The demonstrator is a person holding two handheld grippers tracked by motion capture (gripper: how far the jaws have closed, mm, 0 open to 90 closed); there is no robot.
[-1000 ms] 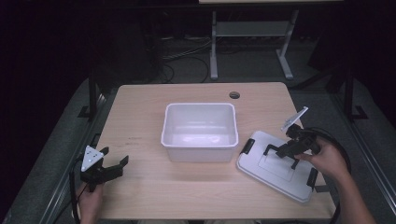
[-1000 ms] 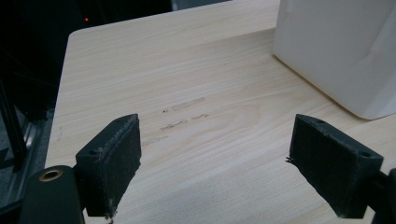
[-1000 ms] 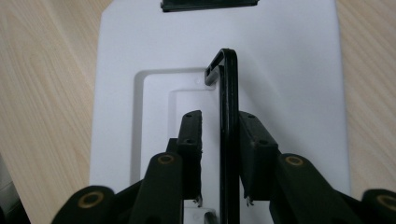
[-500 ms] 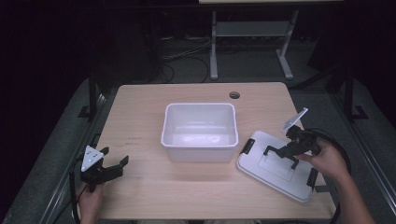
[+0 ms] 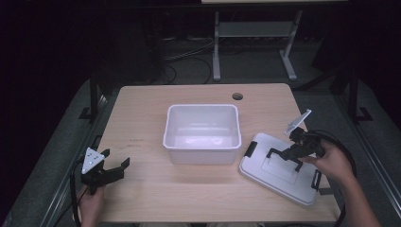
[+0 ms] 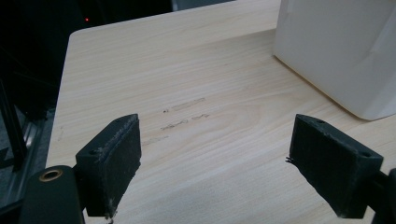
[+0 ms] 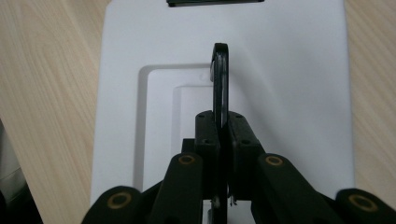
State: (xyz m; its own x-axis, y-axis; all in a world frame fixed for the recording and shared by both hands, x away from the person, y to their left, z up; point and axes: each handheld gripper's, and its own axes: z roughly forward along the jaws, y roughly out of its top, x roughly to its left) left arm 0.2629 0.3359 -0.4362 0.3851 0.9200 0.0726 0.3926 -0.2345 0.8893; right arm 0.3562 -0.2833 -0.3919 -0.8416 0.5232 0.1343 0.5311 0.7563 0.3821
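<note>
Now right gripper [image 7: 223,140] pinching lid handle [image 7: 220,79] between pressed fingers, left gripper [image 6: 217,163] spread, idle.

My high camera looks forward and down over the whole table [image 5: 142,113]; my left gripper view sits low and close over the wood, facing the white bin [image 6: 336,51]; my right gripper view looks steeply down, very near the lid [image 7: 289,60]; both share their patches with the high view.

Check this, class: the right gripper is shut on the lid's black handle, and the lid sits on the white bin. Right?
Not quite. The right gripper is shut on the handle, but the high view shows the lid lying on the table beside the bin.
</note>
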